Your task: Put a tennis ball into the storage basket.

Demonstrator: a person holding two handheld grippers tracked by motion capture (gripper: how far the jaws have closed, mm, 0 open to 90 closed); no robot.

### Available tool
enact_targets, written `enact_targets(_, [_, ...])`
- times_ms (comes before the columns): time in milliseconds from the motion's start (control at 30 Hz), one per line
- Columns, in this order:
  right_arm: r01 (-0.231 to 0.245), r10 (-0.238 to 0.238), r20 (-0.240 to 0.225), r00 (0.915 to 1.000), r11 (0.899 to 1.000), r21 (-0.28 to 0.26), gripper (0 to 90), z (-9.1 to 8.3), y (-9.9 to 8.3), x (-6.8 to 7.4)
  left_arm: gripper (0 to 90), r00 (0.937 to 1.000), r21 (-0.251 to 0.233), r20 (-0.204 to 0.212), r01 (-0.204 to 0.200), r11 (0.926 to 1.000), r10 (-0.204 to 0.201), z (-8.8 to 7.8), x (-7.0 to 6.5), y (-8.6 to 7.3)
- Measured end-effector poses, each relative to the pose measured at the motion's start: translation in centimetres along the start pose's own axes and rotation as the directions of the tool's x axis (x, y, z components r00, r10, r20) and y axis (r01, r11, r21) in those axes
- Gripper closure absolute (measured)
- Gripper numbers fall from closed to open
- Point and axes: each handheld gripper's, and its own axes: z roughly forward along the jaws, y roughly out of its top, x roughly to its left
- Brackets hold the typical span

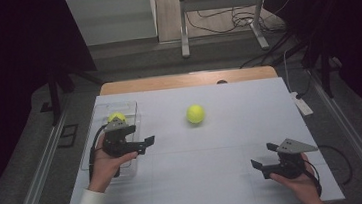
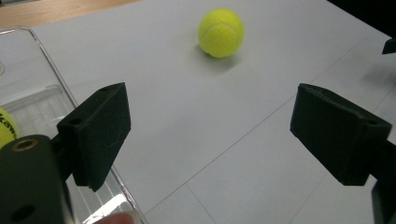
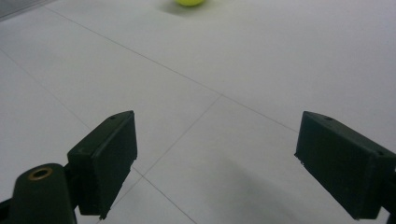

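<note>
Tongs sit in each of the person's hands, low over the white table (image 1: 215, 169). The left tongs (image 1: 145, 144) hang by the near end of a clear plastic box (image 1: 88, 141) at the left side of the table. Its jaws stand wide apart, and nothing is between them. In the left gripper view the jaws point toward a yellow tennis ball (image 2: 221, 32). That ball (image 1: 195, 113) rests alone on the table, near the middle, well apart from both tongs. It touches nothing but the table.

A second yellow ball (image 1: 116, 117) lies inside the clear box, toward the far end. In the left gripper view a bit of it peeks in at the left edge, behind the clear wall (image 2: 51, 65) of the box.

The right tongs (image 1: 264, 158) are near the right front corner of the table. Its jaws are wide apart too, with only bare table between them. In the right gripper view the loose ball (image 3: 189, 2) shows far off at the top edge.
</note>
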Motion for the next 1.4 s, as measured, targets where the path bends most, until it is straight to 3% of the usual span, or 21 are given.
enact_targets(167, [0.008, -0.008, -0.008, 0.9999, 1.0, 0.008, 13.0, 0.2, 0.0, 0.1, 13.0, 0.9999, -0.005, -0.005, 0.015, 0.9999, -0.015, 0.1, 0.0, 0.2])
enact_targets(467, [0.007, -0.007, -0.016, 0.9999, 1.0, -0.008, 13.0, -0.1, 0.0, 0.4, 13.1, 1.0, -0.019, -0.002, 0.001, 0.9998, -0.001, 0.6, -0.7, 1.2])
enact_targets(867, [0.007, -0.007, -0.012, 0.9999, 1.0, -0.01, 13.0, -0.2, 0.0, 0.5, 13.1, 0.9996, 0.002, -0.003, -0.029, 0.9996, 0.029, 2.2, -1.7, 3.6])
enact_targets(1400, [0.011, -0.012, -0.015, 0.9998, 1.0, -0.008, 13.0, -0.1, 0.1, 0.6, 12.6, 0.9997, 0.003, 0.004, -0.024, 0.9997, 0.024, 3.2, -1.6, 4.8])
